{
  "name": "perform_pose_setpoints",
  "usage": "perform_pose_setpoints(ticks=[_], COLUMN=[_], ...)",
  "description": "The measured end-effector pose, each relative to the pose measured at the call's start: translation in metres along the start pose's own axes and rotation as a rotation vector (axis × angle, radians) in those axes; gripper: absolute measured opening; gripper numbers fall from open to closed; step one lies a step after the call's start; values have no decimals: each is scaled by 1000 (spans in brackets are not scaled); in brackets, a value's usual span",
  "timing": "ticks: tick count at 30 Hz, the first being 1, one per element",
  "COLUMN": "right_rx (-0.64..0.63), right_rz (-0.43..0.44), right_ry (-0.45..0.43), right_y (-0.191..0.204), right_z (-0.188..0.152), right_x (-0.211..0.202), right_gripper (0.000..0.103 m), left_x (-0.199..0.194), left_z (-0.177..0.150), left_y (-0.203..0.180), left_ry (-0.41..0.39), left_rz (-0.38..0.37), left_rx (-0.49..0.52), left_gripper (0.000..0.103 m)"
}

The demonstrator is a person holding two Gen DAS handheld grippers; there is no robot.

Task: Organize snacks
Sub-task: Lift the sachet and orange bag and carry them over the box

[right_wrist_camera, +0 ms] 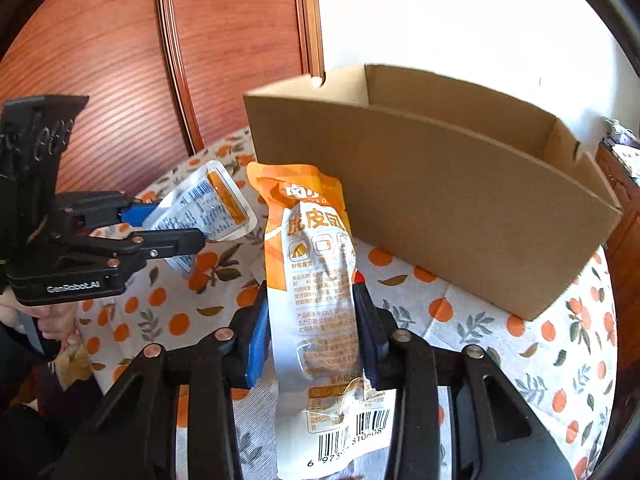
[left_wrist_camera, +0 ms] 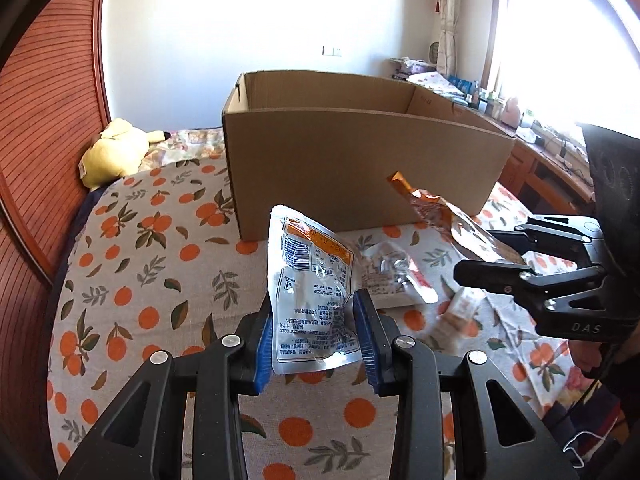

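Left fingers [left_wrist_camera: 314, 334] clamped on a silver packet [left_wrist_camera: 310, 288] with small print and an orange label, right fingers [right_wrist_camera: 310, 334] gripping an orange pouch [right_wrist_camera: 320, 308] with a barcode, both held above the orange-print bed [left_wrist_camera: 160, 264], loose snacks [left_wrist_camera: 394, 276] beside, open cardboard box [left_wrist_camera: 360, 168] just beyond, contents unseen.

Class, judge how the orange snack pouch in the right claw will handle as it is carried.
The orange snack pouch is probably floppy: it creases where the right claw pinches it. Its glossy film looks slippery. It seems light, standing upright unsupported.
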State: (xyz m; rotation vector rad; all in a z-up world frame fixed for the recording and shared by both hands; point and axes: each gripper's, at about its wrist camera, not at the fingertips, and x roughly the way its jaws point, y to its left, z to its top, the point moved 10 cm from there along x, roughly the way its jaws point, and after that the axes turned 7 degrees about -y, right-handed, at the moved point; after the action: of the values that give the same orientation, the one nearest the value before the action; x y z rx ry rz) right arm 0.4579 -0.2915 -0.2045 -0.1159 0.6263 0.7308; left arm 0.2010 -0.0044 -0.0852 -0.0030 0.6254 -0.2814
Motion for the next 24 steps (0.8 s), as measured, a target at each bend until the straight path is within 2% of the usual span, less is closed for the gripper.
perform_pose_setpoints(ticks=[12, 24], right_rx=[87, 173], right_rz=[-56, -107], right_ry=[-82, -90], right_y=[-20, -53], right_z=[-11, -41], right_x=[-47, -62], right_gripper=[39, 39], left_x=[-18, -17], left_z=[5, 5], left_y=[-11, -26], left_ry=[-41, -33], left_rz=[-24, -42], left_rx=[20, 45], left_gripper=[38, 38])
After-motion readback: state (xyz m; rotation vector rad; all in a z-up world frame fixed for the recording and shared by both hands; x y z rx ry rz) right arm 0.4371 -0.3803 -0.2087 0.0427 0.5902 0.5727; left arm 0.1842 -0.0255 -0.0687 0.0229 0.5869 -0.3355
